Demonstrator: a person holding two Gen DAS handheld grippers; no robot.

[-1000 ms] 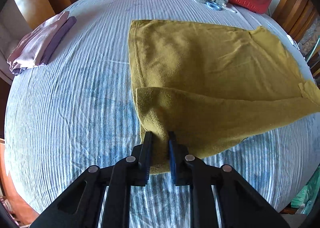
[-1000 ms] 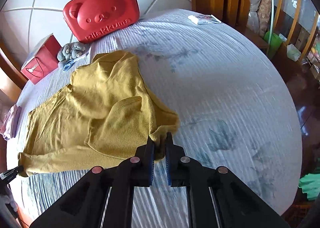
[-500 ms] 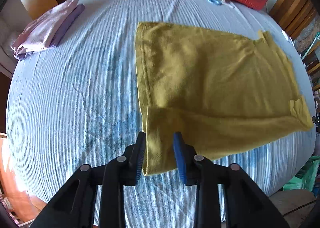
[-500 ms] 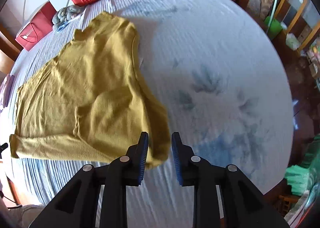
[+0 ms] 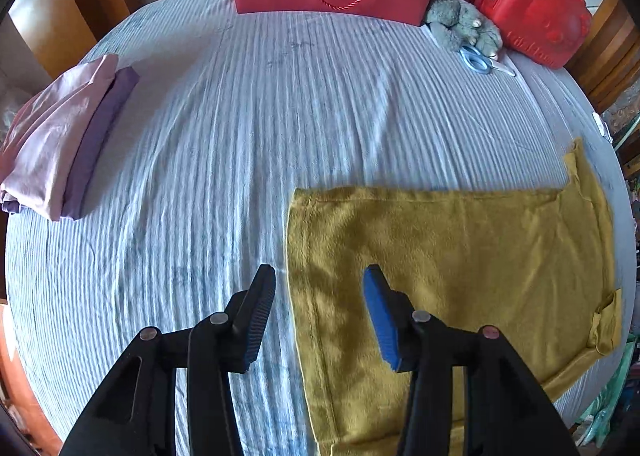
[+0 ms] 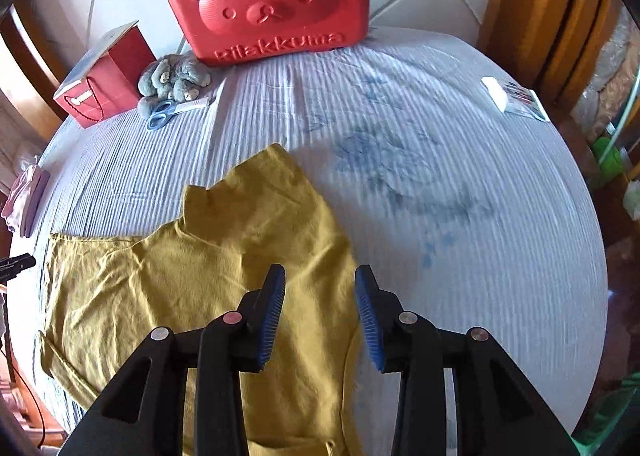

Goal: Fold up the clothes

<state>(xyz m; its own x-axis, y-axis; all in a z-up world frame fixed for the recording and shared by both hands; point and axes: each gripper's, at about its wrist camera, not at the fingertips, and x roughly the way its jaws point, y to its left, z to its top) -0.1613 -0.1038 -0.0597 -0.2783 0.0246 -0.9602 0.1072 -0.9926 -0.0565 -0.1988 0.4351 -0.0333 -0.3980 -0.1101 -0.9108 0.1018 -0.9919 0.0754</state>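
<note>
— Both sets of jaws stood apart, holding nothing?
— Yes. The left gripper (image 5: 319, 284) straddled the mustard garment (image 5: 452, 276) at its left edge; the right gripper (image 6: 320, 288) hung over its right side, cloth flat on the counter (image 6: 460, 196).

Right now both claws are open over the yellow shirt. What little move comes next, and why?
Probably lower the right claw and pinch the yellow shirt at its sleeve edge, to fold it inward. Both the right and the left claw are open and hold nothing, the shirt lies flat on the striped cloth, and that sleeve sticks out past the body.
</note>
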